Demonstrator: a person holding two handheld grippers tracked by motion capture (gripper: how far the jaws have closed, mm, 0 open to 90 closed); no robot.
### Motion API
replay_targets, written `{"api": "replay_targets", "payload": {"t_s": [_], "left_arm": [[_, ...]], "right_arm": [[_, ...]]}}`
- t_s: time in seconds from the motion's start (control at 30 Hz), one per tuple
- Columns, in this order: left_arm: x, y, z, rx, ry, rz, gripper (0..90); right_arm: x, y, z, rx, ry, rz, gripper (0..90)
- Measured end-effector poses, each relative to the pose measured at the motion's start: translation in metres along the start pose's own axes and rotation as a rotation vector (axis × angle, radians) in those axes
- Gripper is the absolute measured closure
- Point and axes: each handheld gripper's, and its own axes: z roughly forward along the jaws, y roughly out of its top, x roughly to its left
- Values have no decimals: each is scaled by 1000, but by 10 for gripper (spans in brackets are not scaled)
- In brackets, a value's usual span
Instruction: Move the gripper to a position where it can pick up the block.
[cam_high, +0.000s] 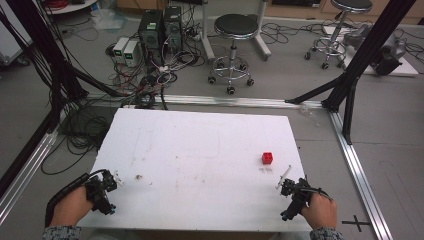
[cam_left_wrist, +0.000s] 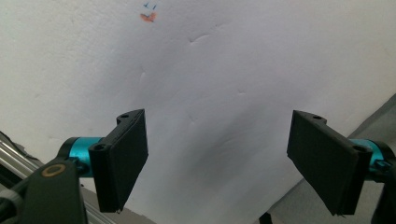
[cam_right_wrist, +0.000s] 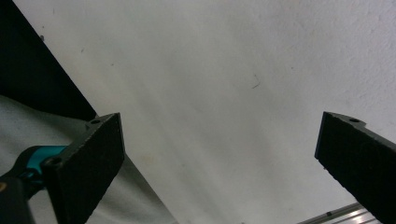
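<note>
A small red cube (cam_high: 267, 158) rests on the white table (cam_high: 200, 150) toward its right side. My left gripper (cam_high: 106, 189) sits at the table's near left corner, held by a hand, with its jaws spread wide over bare white surface (cam_left_wrist: 219, 154). At the near right corner my right gripper (cam_high: 295, 192) is also open, a short way in front of and to the right of the cube. Its two black pads (cam_right_wrist: 93, 163) stand far apart with nothing between them.
A small brownish mark (cam_high: 138, 177) lies on the table near the left gripper, seen as an orange smudge (cam_left_wrist: 148, 17) ahead of its jaws. Beyond the table stand two stools (cam_high: 234, 30), computer boxes (cam_high: 159, 27), tangled cables and black frame legs (cam_high: 350, 85).
</note>
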Motion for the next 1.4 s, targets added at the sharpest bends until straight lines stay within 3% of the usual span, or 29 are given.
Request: {"api": "replay_targets", "payload": {"t_s": [0.43,0.83,1.03,1.07,1.3,1.4], "left_arm": [[0,0,-1,-17,0,-10,208],[0,0,0,-12,8,-17,210],[1,-1,0,-14,11,-17,210],[1,-1,0,-14,11,-21,210],[0,0,1,-14,18,-26,209],[0,0,2,-19,16,-24,208]], "right_arm": [[-2,-3,0,-25,1,7,8],[-17,-10,0,-59,-50,14,8],[-25,-14,1,-39,-40,-23,8],[-28,-15,0,-27,-36,-55,8],[-39,-16,-3,-27,-32,-83,8],[-49,-15,-3,-21,-47,-129,8]]}}
